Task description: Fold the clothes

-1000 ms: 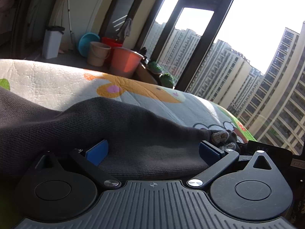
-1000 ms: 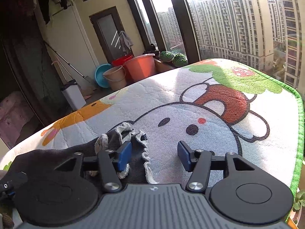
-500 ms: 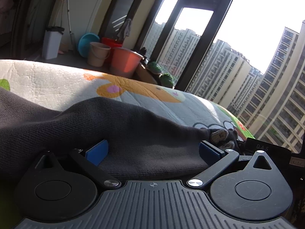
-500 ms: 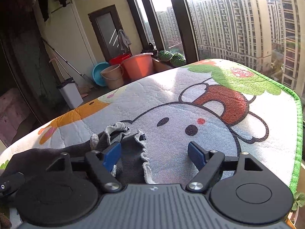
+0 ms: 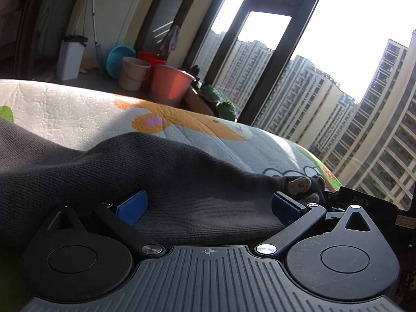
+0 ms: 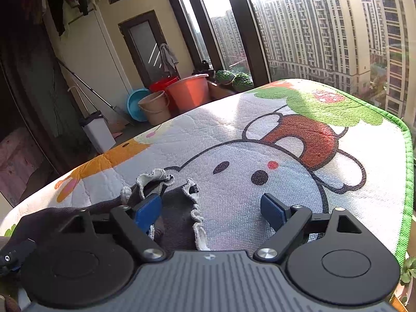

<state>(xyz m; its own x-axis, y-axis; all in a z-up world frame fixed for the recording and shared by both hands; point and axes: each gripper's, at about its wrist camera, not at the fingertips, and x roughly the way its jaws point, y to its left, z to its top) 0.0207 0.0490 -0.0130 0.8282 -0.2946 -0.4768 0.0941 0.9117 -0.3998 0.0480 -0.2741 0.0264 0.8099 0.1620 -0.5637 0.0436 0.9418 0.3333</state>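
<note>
A: Where does the garment [image 5: 182, 176] lie?

B: On the quilted mat [image 6: 260, 140], at its near left part in the right wrist view; its frilled edge [image 6: 193, 208] lies between the two fingers of the right gripper [image 6: 210, 209]. In the left wrist view the cloth fills the gap between the spread fingers of the left gripper [image 5: 208, 205].

A: And behind the mat?

B: On the floor past its far edge stand the buckets [image 6: 187, 95], with a basin [image 6: 135, 102] to their left (leaning behind them) and a bin [image 6: 97, 130] further left. The plants [image 6: 234, 76] sit right of the buckets, at the foot of the window [image 6: 234, 26]. The tower blocks [image 6: 325, 26] lie beyond the window.
</note>
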